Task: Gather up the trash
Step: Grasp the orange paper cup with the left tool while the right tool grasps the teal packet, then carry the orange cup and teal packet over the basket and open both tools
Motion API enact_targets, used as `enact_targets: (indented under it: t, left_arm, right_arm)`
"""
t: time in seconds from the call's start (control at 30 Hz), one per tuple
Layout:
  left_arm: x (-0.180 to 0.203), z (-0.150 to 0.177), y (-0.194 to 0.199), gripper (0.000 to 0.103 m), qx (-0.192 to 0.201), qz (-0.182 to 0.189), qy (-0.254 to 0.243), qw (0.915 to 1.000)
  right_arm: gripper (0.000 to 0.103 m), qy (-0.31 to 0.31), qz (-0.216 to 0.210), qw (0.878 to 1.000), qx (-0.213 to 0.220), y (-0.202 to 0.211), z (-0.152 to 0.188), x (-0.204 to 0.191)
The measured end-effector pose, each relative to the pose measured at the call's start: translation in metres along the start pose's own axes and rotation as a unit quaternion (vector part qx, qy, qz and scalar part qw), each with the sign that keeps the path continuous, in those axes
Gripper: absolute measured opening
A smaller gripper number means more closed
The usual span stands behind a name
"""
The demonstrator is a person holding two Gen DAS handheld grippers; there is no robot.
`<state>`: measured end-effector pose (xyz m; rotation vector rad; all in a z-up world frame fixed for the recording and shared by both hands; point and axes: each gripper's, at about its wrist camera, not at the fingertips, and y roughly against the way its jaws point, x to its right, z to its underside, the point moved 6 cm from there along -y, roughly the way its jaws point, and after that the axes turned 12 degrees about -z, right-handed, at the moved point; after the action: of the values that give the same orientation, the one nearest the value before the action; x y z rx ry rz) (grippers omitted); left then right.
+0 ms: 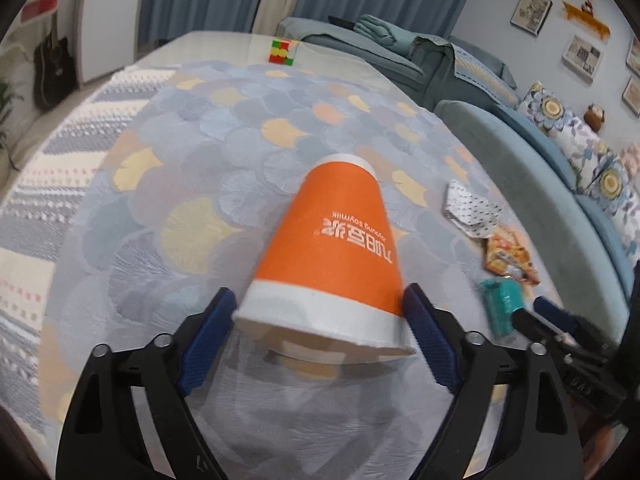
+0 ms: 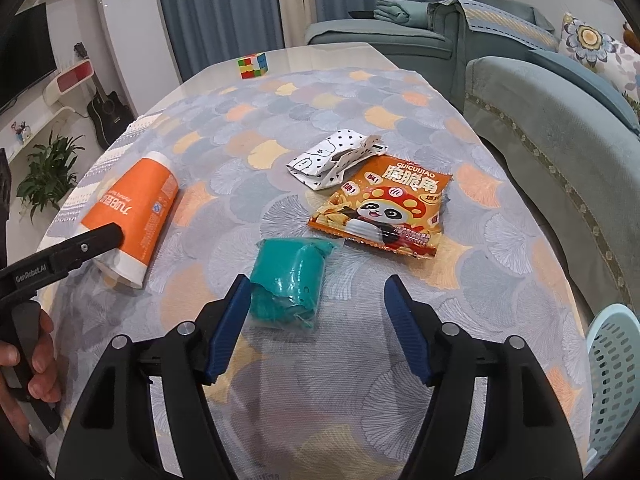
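An orange paper cup (image 1: 336,248) lies on its side on the patterned tablecloth, mouth toward me. My left gripper (image 1: 320,312) is open, its blue fingers on either side of the cup's white rim; the cup also shows in the right wrist view (image 2: 132,216). My right gripper (image 2: 318,304) is open, just behind a crumpled teal wrapper (image 2: 288,284), which sits near its left finger. An orange snack bag (image 2: 380,208) and a white dotted wrapper (image 2: 332,160) lie farther back.
A Rubik's cube (image 2: 253,65) sits at the table's far end. A light blue perforated basket (image 2: 612,380) stands at the table's right front edge. Sofas (image 2: 560,120) line the right side. A guitar and plant stand left on the floor.
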<state>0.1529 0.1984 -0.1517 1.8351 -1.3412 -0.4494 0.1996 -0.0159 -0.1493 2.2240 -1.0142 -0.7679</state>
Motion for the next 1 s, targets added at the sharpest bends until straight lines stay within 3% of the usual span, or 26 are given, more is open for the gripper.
enact_targets:
  t: [0.3,0.53,0.63,0.67,0.83,1.0]
  left_arm:
    - [0.014,0.005,0.008,0.049,0.032,0.006,-0.003,0.9995]
    - [0.02,0.006,0.013,0.045,0.047,0.005,-0.01,0.9988]
    - [0.018,0.006,0.014,0.044,0.048,0.008,-0.005,0.9988]
    - [0.019,0.006,0.014,0.044,0.049,0.008,-0.004,0.9987]
    - [0.021,0.005,0.02,0.04,0.06,0.016,-0.006,0.9981]
    - [0.038,0.006,0.036,0.04,0.07,0.034,-0.03,0.9965]
  right_arm:
    - [0.065,0.0,-0.005,1.0,0.004,0.001,0.0,0.0]
    - [0.065,0.007,-0.01,0.999,-0.034,-0.015,-0.001,-0.006]
    - [0.047,0.0,-0.016,0.999,-0.042,-0.021,-0.001,-0.006]
    - [0.032,0.004,-0.012,0.999,-0.043,-0.022,-0.001,-0.007]
    - [0.026,0.017,-0.007,1.0,-0.013,-0.009,-0.001,-0.011]
    - [0.025,-0.025,-0.051,0.998,0.019,0.013,-0.003,0.001]
